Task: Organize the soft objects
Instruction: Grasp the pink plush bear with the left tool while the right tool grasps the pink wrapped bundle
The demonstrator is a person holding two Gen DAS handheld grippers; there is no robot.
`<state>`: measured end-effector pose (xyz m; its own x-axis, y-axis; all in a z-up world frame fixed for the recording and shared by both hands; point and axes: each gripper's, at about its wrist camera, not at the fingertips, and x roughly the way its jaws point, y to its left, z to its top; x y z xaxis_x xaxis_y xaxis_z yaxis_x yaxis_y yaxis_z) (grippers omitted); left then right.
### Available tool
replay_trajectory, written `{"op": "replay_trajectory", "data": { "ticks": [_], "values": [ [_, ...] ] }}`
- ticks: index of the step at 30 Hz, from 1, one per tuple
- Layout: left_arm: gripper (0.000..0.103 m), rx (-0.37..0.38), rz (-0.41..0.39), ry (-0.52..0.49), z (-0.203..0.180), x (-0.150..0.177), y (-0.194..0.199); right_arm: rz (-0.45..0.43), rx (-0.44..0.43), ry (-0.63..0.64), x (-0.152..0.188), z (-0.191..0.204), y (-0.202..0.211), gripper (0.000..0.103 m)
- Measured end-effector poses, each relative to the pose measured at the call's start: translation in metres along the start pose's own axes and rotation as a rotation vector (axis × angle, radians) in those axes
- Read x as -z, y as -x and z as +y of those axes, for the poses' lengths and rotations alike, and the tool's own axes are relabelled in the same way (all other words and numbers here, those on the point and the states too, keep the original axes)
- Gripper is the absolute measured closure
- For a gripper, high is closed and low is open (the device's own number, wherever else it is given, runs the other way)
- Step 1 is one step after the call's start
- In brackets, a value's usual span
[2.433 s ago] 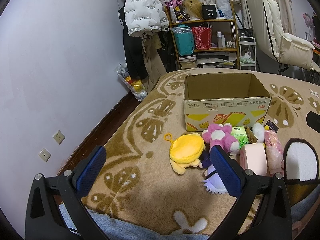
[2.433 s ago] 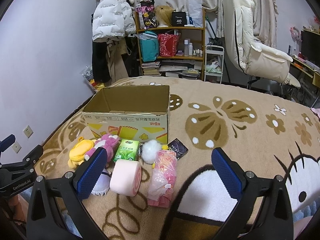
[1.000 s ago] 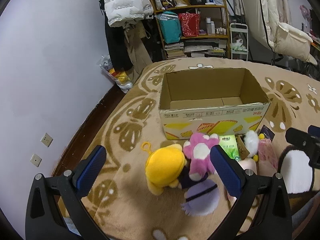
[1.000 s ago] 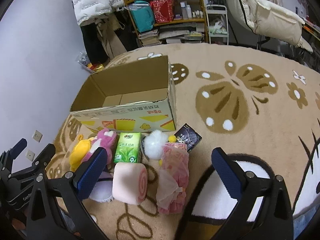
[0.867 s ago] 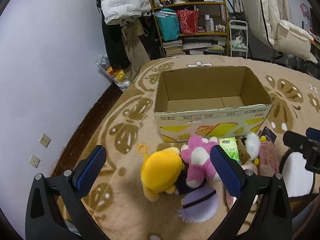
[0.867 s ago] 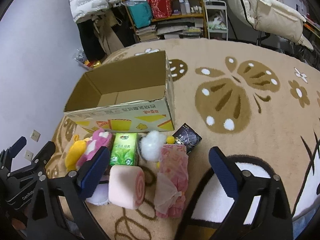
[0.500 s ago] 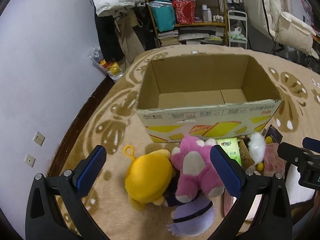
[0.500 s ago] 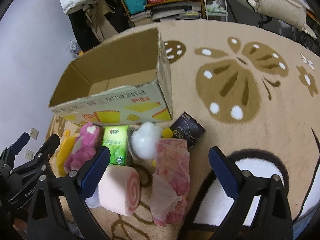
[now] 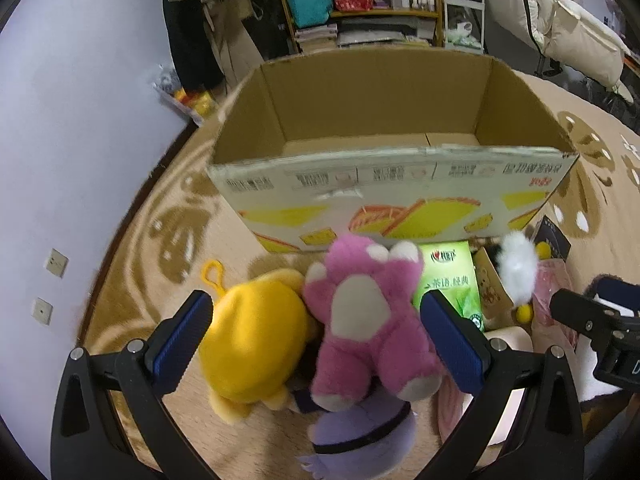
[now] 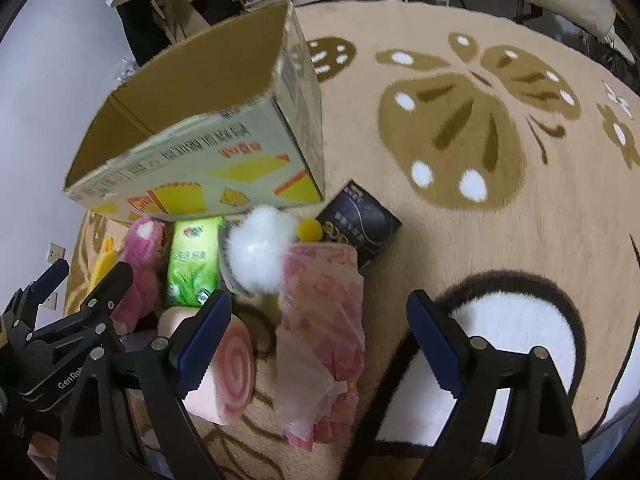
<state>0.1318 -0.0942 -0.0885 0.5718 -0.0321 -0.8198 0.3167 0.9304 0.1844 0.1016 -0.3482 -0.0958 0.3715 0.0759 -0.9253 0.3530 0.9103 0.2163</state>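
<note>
An open cardboard box stands on the patterned blanket. In front of it lie a yellow plush, a pink plush bear, a purple plush, a green tissue pack, a white pompom, a pink swirl-roll cushion and a pink bag. My left gripper is open, low over the yellow and pink plushes, which lie between its fingers. My right gripper is open, low over the pink bag.
A dark packet lies right of the pompom. A wall runs on the left. Shelves, hanging clothes and a cream chair stand behind the box. The blanket stretches to the right.
Both grippers have moved forward and down toward the pile. The plushes now sit between the left fingers and the pink bag between the right fingers. Both stay open.
</note>
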Motion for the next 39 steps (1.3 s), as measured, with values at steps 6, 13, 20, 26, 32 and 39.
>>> {"op": "replay_trajectory", "data": {
  "ticks": [6,13,20,26,32,39],
  "values": [
    [0.000,0.004,0.039,-0.007,-0.006,0.004,-0.015,0.046,0.016,-0.008,0.002,-0.004,-0.012,0.012],
    [0.003,-0.004,0.045,-0.044,-0.013,0.007,-0.025,0.075,0.011,-0.003,0.002,-0.005,-0.021,0.023],
    [0.019,0.024,0.052,-0.065,-0.018,0.012,-0.027,0.086,0.011,0.025,0.007,-0.002,-0.026,0.037],
    [0.019,0.043,0.071,-0.060,-0.022,0.015,-0.028,0.095,-0.005,0.016,0.008,-0.002,-0.031,0.038],
    [0.032,0.045,0.066,-0.057,-0.020,0.016,-0.031,0.111,-0.022,0.041,0.007,0.001,-0.044,0.053],
    [0.053,0.153,0.088,-0.009,-0.016,0.019,-0.032,0.080,-0.020,0.074,0.007,0.012,-0.044,0.057]
  ]
}}
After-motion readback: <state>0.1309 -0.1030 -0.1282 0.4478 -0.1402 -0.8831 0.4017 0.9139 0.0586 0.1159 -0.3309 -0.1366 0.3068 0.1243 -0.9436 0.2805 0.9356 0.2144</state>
